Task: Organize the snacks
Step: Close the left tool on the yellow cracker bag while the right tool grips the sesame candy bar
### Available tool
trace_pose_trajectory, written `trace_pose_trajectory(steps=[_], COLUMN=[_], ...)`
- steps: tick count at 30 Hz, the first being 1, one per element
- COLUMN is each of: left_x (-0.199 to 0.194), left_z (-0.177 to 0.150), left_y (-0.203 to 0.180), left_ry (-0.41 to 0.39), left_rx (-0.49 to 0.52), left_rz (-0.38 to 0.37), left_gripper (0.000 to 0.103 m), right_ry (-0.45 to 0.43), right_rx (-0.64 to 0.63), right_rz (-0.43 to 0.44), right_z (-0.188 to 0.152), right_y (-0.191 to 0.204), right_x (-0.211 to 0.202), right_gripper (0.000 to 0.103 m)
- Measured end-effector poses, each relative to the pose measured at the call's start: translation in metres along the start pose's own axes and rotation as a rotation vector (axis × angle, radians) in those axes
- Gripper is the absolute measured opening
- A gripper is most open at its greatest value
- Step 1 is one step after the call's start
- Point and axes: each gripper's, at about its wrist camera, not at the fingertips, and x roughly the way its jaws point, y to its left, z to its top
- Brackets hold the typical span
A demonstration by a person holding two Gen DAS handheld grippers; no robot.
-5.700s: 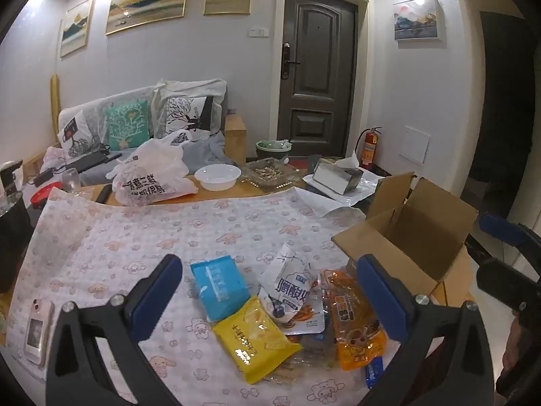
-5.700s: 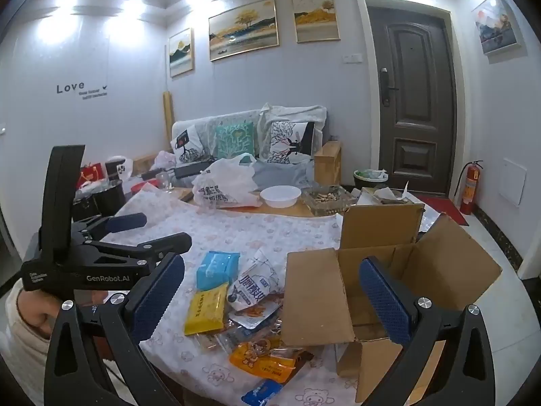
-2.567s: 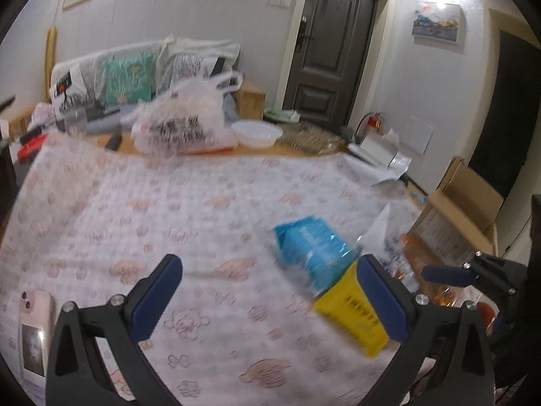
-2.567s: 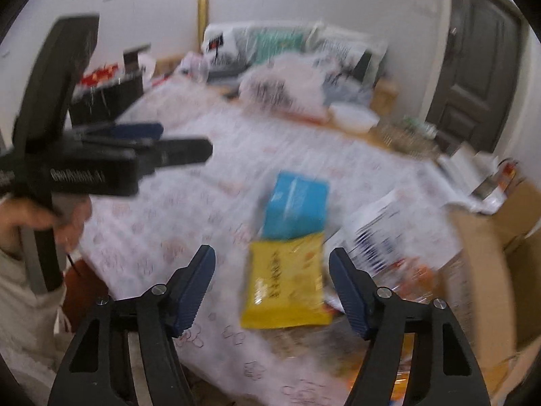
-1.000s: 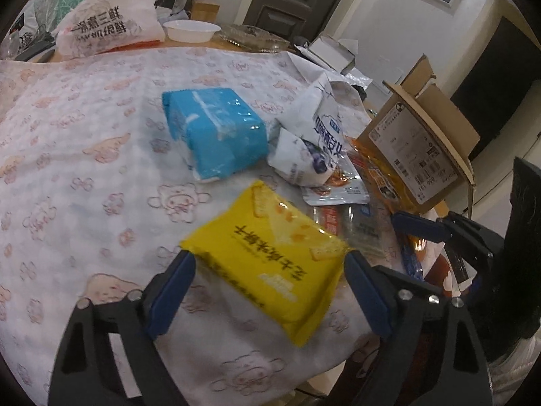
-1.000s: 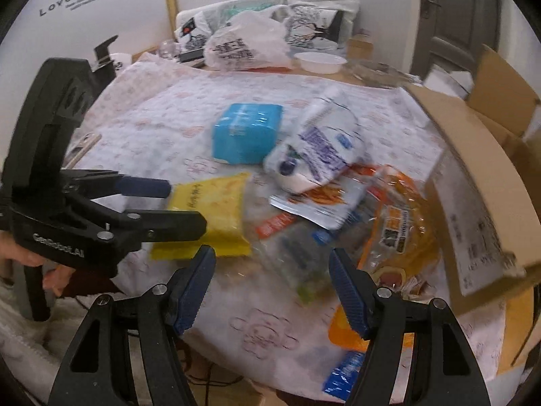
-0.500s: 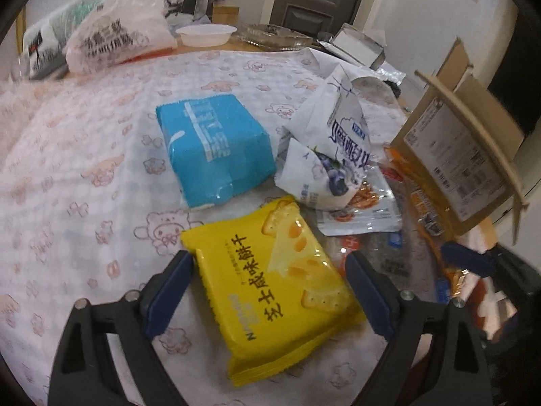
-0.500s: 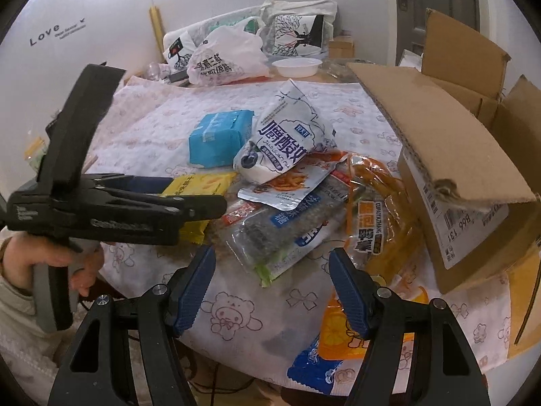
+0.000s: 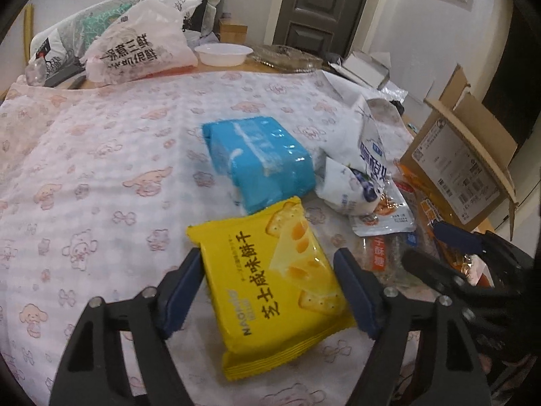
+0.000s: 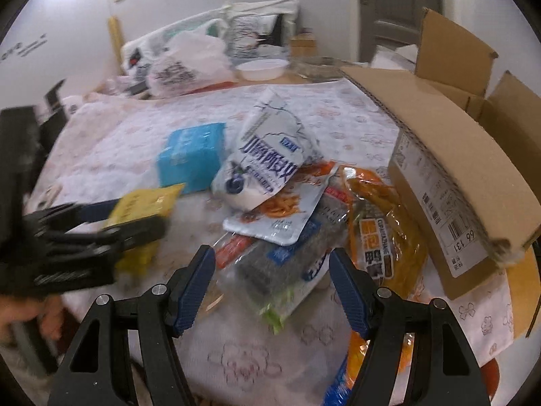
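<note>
A yellow cheese-cracker pack [image 9: 274, 277] lies on the patterned tablecloth, and my left gripper [image 9: 270, 284] straddles it, jaws narrowed onto its two sides. The pack also shows in the right wrist view [image 10: 145, 209] with the left gripper [image 10: 111, 226] over it. My right gripper [image 10: 272, 286] is open above a clear pack of dark snack [image 10: 284, 264]. A blue pack [image 9: 258, 160], a white blueberry pouch [image 9: 358, 165] and an orange pack [image 10: 378, 233] lie alongside. An open cardboard box [image 10: 449, 169] stands at the right.
A white plastic bag [image 9: 138, 47], a white bowl [image 9: 223, 54] and a glass dish [image 9: 284, 55] stand at the table's far edge. A sofa with cushions [image 9: 84, 23] is behind. The table's near edge runs just below the snack pile.
My left gripper has come down over the yellow pack and its jaws have narrowed onto it. My right gripper has moved closer to the clear dark-snack pack.
</note>
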Motion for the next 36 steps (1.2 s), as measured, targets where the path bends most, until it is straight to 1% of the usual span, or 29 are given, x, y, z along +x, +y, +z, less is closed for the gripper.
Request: trace_pose_trajectory(steps=[3, 4, 5, 7, 9, 11, 17, 19, 22, 24, 25, 26, 30, 33, 36], left_x=[-0.003, -0.004, -0.005, -0.007, -0.007, -0.008, -0.013, -0.015, -0.017, -0.016, -0.016, -0.015, -0.011, -0.009, -0.010], left_z=[-0.002, -0.002, -0.003, -0.004, -0.004, -0.004, -0.004, -0.004, -0.005, -0.005, -0.005, -0.005, -0.006, -0.008, -0.008], left_y=[0.007, 0.008, 0.009, 0.010, 0.010, 0.011, 0.007, 0.004, -0.001, -0.002, -0.002, -0.003, -0.002, -0.002, -0.002], left_ry=[-0.007, -0.009, -0.012, -0.015, -0.018, -0.020, -0.032, -0.036, -0.037, -0.034, -0.033, -0.032, -0.018, -0.011, -0.014], left_rx=[-0.008, -0.007, -0.007, -0.002, -0.001, -0.002, 0.008, 0.017, 0.028, 0.030, 0.032, 0.033, 0.028, 0.029, 0.028], left_rz=[-0.023, -0.030, -0.040, -0.052, -0.061, -0.074, -0.096, -0.102, -0.104, -0.100, -0.099, -0.097, -0.089, -0.086, -0.086], left_gripper=[0.076, 0.075, 0.075, 0.075, 0.075, 0.075, 0.074, 0.074, 0.074, 0.074, 0.074, 0.074, 0.074, 0.074, 0.074], right_ry=[-0.009, -0.006, 0.002, 0.017, 0.009, 0.014, 0.040, 0.056, 0.069, 0.064, 0.061, 0.058, 0.053, 0.050, 0.043], right_rx=[0.001, -0.004, -0.003, 0.007, -0.020, -0.050, -0.069, -0.075, -0.079, -0.053, -0.031, -0.018, 0.021, 0.050, 0.021], right_rz=[-0.086, -0.128, -0.146, -0.133, -0.151, -0.165, -0.096, -0.063, -0.048, -0.037, -0.032, -0.035, -0.062, -0.061, -0.074], right_z=[0.003, 0.003, 0.004, 0.002, 0.000, -0.001, -0.009, -0.014, -0.018, -0.019, -0.019, -0.018, -0.015, -0.016, -0.018], right_y=[0.006, 0.008, 0.008, 0.007, 0.010, 0.012, 0.001, 0.000, -0.003, -0.006, -0.008, -0.008, -0.007, -0.008, -0.007], right_x=[0.010, 0.015, 0.019, 0.023, 0.022, 0.019, 0.003, -0.002, -0.008, -0.008, -0.007, -0.006, 0.007, 0.009, 0.004], right_gripper=[0.067, 0.066, 0.066, 0.066, 0.058, 0.049, 0.042, 0.041, 0.042, 0.043, 0.046, 0.048, 0.049, 0.043, 0.040])
